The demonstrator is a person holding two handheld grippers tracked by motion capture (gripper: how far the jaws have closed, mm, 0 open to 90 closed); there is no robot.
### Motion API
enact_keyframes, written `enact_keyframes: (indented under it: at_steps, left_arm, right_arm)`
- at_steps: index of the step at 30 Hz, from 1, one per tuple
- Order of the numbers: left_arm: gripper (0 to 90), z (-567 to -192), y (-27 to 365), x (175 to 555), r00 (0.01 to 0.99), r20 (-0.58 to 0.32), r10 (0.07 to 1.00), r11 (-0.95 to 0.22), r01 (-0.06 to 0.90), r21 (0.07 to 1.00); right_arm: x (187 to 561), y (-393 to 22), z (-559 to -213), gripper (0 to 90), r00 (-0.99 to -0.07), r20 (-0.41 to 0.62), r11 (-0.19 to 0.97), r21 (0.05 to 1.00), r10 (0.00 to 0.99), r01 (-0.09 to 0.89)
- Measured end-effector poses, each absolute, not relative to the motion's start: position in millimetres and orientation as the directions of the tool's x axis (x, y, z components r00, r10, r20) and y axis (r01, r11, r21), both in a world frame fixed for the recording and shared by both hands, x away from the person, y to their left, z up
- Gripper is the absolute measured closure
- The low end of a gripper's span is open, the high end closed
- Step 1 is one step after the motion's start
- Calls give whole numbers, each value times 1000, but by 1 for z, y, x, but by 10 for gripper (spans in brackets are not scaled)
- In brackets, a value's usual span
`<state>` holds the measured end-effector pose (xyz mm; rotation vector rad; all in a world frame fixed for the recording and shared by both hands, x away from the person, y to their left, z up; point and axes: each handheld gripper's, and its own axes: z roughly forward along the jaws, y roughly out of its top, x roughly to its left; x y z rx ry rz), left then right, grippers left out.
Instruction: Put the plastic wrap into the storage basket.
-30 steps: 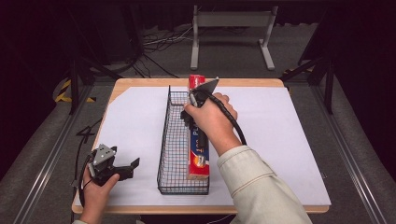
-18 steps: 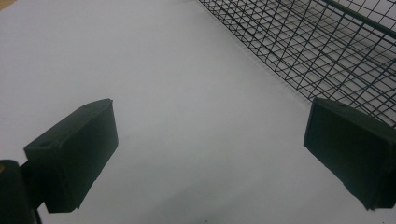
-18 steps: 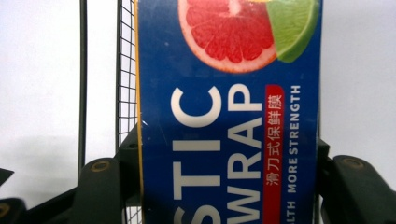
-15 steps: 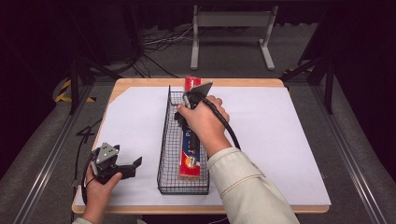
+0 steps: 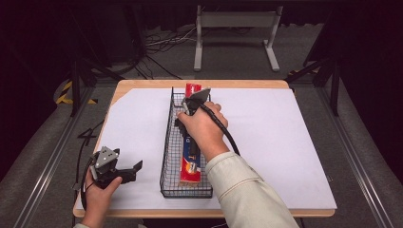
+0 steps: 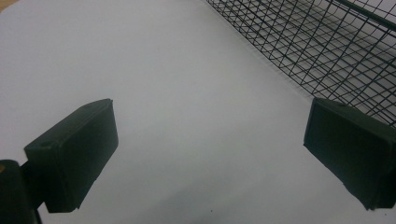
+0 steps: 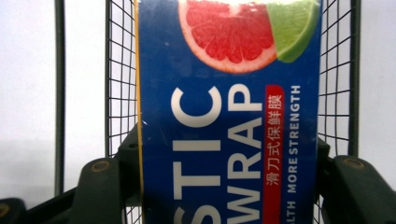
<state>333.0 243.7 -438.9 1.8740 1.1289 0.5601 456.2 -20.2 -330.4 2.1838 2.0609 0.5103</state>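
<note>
Resting at the lower left of the high view, the left gripper [image 5: 127, 172] sits on the white table cover [image 5: 285, 142] with jaws wide apart, nothing between them. At centre, the right gripper [image 5: 183, 124], clamped across the plastic wrap box [image 5: 191, 164], has lowered it further into the wire basket [image 5: 167, 161]; release likely comes next.

High overhead forward-down view; two close tool-mounted views, all sharing the wire basket [image 5: 167, 156].
</note>
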Motion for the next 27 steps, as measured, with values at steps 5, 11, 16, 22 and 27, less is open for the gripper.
enact_keyframes:
  at_steps: [5,11,16,22,27]
  left_arm:
    - [35,-439,245,332,488,-51,872,-225,489,842]
    - [36,-439,245,332,489,-49,871,-227,489,842]
    - [36,-439,245,332,488,-48,872,-228,490,841]
    - [36,-440,245,332,490,-45,870,-232,489,841]
    - [36,-440,244,332,492,-47,870,-231,490,841]
  right_arm:
    - [456,-17,-337,399,28,165,-74,284,986,956]
    - [456,-13,-344,398,21,141,-61,280,990,958]
    - [457,-11,-350,398,18,121,-51,277,993,960]
    - [459,-12,-359,397,23,113,-53,268,993,962]
    - [460,-12,-364,397,28,103,-54,260,994,964]
